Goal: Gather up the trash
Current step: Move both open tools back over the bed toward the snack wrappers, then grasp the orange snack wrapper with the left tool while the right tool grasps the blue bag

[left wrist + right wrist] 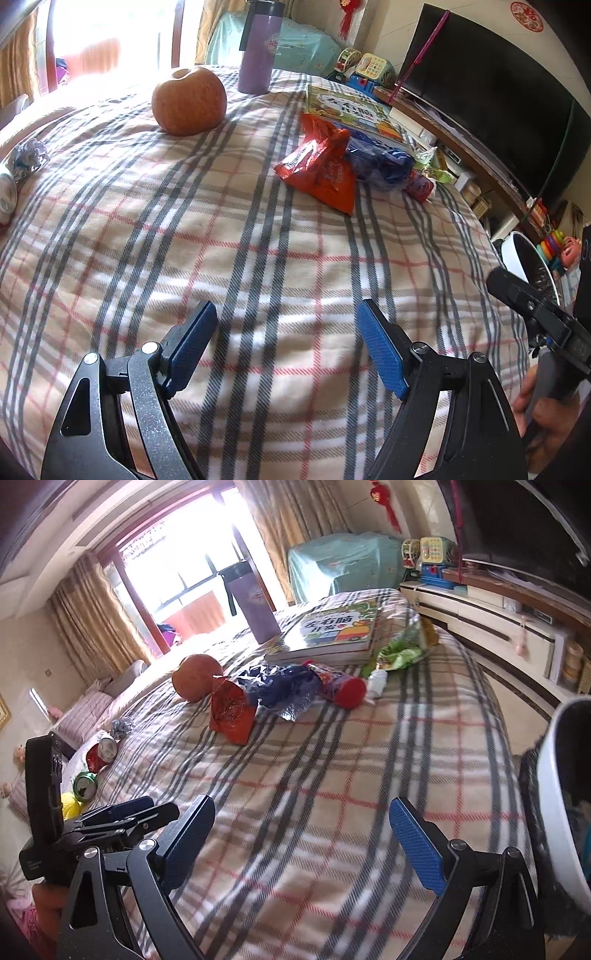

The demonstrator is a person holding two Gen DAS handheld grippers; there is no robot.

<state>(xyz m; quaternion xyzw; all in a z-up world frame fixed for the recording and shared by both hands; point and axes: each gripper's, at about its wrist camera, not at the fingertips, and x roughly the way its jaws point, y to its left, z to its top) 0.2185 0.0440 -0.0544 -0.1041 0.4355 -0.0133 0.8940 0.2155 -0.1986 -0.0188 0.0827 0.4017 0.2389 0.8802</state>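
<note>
Trash lies on a plaid bed cover (258,258). An orange snack bag (321,166) (232,712), a crumpled blue wrapper (376,162) (280,690) and a red tube wrapper (419,186) (343,686) lie together. A green wrapper (400,651) lies by the book. Crushed cans (101,751) and a foil ball (27,157) lie at the left. My left gripper (286,343) is open and empty above the cover. My right gripper (303,834) is open and empty, with the left gripper (110,819) beside it.
An apple (188,99), a purple flask (258,48) and a picture book (332,631) stand on the bed. A white bin (561,805) stands off the bed's right edge. A TV (491,96) and a cabinet with toys are at the right.
</note>
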